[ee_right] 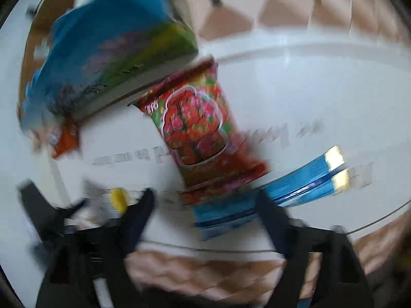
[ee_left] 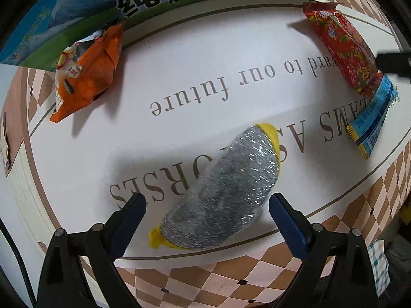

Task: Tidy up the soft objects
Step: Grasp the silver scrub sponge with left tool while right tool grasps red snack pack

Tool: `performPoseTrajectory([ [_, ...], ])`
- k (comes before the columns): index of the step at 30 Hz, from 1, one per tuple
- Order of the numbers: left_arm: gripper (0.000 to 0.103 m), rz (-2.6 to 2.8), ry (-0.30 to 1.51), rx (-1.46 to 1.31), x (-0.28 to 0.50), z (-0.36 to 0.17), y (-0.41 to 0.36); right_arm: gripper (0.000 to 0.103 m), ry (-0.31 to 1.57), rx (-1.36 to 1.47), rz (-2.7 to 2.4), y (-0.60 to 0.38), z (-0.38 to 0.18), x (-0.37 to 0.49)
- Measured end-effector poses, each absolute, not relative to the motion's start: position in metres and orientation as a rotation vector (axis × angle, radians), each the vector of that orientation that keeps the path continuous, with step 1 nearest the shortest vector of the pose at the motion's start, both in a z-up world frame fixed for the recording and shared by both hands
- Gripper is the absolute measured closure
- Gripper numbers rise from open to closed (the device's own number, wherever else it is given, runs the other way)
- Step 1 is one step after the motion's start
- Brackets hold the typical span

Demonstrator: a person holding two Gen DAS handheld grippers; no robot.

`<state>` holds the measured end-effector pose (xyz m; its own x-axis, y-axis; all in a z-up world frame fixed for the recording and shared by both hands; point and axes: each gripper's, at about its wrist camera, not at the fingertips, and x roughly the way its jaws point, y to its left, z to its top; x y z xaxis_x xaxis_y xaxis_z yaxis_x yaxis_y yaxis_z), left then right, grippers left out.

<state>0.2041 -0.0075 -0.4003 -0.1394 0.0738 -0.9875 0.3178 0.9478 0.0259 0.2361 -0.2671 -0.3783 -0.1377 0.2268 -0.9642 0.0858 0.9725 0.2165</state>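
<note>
A silver scrubbing pad with yellow ends [ee_left: 223,190] lies on the white table mat [ee_left: 179,82], between the open fingers of my left gripper [ee_left: 206,201], which sit beside it without touching. An orange snack bag [ee_left: 84,74] lies far left. A red snack bag [ee_left: 344,51] lies far right, partly over a blue packet [ee_left: 372,125]. In the blurred right wrist view, my right gripper [ee_right: 205,199] is open just in front of the red bag [ee_right: 197,133] and blue packet [ee_right: 295,182].
A blue-green printed carton [ee_left: 128,0] stands along the mat's far edge; it also shows in the right wrist view [ee_right: 108,59]. The tabletop around the mat has a brown-and-pink checker pattern [ee_left: 205,282]. The right gripper's tip [ee_left: 393,64] shows at the right edge.
</note>
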Motion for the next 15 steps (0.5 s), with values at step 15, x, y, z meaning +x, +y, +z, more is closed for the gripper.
performPoseTrajectory([
  [15,0.043,-0.119,1.782,0.159,0.206,-0.411,0.005,0.044,1.774,-0.039,0.057,-0.210,-0.405,0.262],
])
